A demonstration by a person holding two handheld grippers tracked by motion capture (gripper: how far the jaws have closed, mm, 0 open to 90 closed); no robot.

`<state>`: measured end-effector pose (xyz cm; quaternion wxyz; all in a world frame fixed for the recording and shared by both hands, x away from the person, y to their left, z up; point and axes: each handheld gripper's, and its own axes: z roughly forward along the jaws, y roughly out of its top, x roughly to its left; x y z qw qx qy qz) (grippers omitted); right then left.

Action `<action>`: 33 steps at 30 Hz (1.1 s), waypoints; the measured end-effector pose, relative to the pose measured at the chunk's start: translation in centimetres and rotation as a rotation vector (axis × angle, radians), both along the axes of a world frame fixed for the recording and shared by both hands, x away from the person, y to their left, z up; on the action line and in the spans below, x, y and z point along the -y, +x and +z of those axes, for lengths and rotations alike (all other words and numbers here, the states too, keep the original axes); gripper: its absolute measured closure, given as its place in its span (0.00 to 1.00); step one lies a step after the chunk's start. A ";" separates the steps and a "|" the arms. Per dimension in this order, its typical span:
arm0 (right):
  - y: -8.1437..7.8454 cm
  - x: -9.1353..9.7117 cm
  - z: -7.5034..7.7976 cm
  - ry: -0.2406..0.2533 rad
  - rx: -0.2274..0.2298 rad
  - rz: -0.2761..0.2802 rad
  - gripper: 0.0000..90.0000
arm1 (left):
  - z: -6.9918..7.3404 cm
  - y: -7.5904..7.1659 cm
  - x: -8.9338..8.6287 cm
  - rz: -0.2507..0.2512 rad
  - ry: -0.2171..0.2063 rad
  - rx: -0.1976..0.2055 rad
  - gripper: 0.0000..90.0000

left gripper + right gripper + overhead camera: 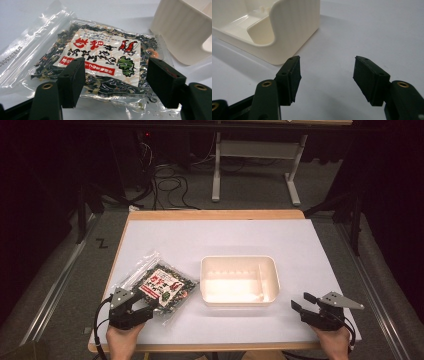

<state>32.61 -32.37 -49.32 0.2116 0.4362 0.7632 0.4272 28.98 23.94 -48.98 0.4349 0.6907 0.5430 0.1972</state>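
Item 1. Seaweed packet (163, 287): clear zip-top pouch of dark dried flakes with a white and red printed label, lying flat on the worktop (220, 237) at the near left, just left of the tray. It sits askew, its empty sealed strip pointing up and away to the left. Flat and slack, it probably offers only a thin edge or a bulge of contents to pinch.

Item 2. Tray (239, 280): cream plastic, rectangular, empty, with a narrow compartment partitioned off at its right end. It stands mid-worktop between the two hands, open side up, likely the destination for the packet.

Item 3. Left gripper (131, 309): held low at the packet's near corner. In the left gripper view its fingers (72, 80) are spread wide, straddling the packet's near end over the label; whether either pad touches the film cannot be told. The stance suggests a pinch about to be taken.

Item 4. Right gripper (305, 304): rests at the near right, apart from the tray. Its fingers (292, 75) are spread over bare worktop, holding nothing, the tray's corner (287, 32) ahead; apparently waiting, perhaps to steady the tray.
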 end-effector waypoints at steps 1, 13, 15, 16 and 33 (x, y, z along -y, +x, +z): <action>-0.1 0.0 0.0 0.003 -0.004 -0.004 0.44 | 0.0 0.0 0.0 0.000 -0.001 -0.002 0.36; -0.2 -0.3 -0.3 -0.045 0.026 0.011 0.43 | -0.1 0.3 -0.1 -0.007 -0.005 -0.018 0.35; -0.3 -0.2 -0.3 -0.047 0.026 0.010 0.43 | 0.0 0.3 -0.1 -0.004 -0.013 -0.019 0.34; -0.3 -0.2 -0.3 -0.048 0.028 0.012 0.43 | 0.1 0.4 -0.1 -0.003 -0.024 -0.021 0.33; -0.4 -0.3 -0.2 -0.060 0.029 0.022 0.44 | 2.2 1.3 0.4 -0.033 -0.034 0.017 0.36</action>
